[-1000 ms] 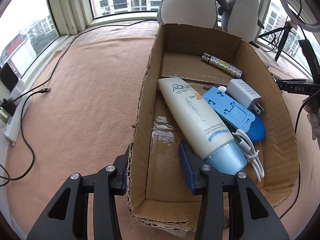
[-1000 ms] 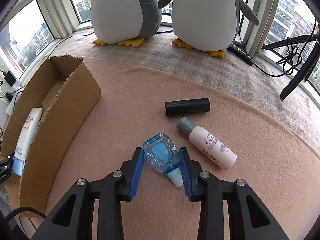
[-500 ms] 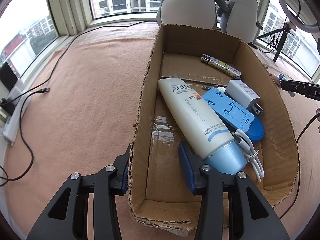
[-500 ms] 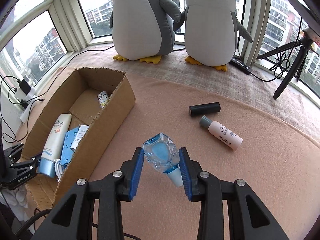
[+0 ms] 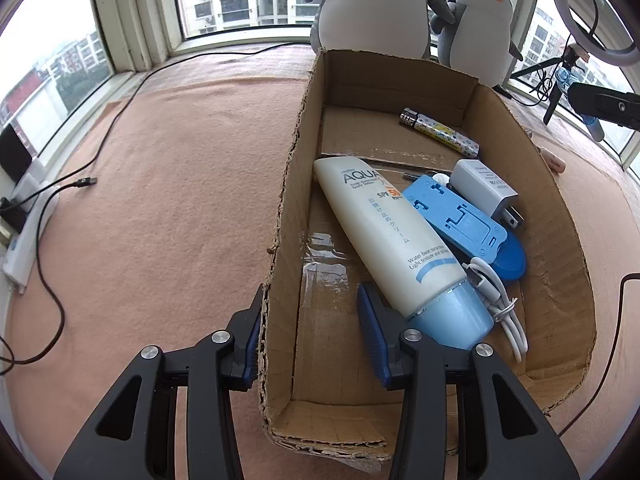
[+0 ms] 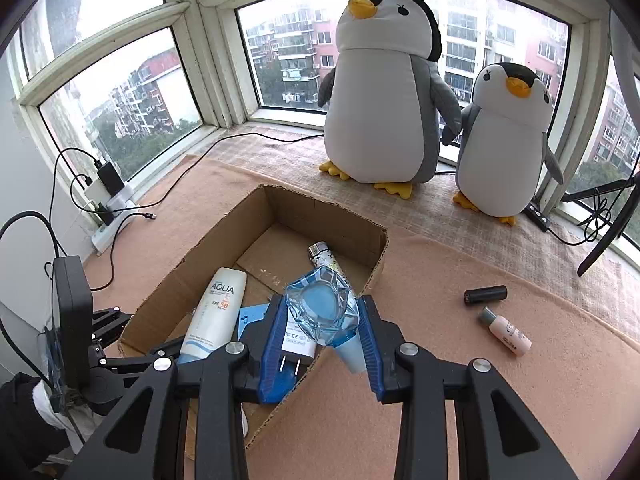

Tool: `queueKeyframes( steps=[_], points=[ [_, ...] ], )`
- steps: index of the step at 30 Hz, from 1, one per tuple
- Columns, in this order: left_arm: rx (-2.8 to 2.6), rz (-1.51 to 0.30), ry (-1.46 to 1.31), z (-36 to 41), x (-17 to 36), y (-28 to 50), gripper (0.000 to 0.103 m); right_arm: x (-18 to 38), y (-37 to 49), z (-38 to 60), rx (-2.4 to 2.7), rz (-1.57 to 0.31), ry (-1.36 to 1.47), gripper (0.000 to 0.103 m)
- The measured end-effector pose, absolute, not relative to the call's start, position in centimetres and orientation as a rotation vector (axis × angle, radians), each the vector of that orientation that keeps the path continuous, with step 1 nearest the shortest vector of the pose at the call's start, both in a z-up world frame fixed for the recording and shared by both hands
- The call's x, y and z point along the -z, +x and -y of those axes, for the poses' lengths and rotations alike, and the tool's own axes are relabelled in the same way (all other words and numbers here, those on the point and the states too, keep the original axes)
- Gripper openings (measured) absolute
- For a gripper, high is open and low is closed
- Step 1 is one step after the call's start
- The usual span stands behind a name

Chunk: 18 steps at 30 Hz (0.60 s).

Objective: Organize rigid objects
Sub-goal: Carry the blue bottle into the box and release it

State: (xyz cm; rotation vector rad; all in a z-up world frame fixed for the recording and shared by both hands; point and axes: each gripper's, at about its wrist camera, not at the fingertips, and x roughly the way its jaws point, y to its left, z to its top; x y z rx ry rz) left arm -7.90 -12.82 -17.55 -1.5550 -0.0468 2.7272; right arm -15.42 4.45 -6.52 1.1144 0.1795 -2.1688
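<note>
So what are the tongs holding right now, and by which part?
Right tongs pinch the clear blue bottle across its body. Left tongs straddle the cardboard box wall, open.

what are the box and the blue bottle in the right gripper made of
Brown open box: corrugated cardboard, matte, its torn edges showing fluting. Faceted clear blue bottle in the right gripper: glossy and see-through, likely hard plastic, possibly glass.

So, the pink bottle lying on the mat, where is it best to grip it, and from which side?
Grip the pink bottle mid-body from above, fingers across its width. It lies flat, grey cap toward the black cylinder, apart from it, so both long sides seem free.
</note>
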Motion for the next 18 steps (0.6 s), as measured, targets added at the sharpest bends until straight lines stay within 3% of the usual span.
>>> queueKeyframes(
  steps=[18],
  points=[
    [-2.728, 0.057, -1.554, 13.0, 17.6, -7.8, 0.043, 9.4, -16.1, 2.9, 2.071, -0.240, 1.163, 0.033]
  ],
)
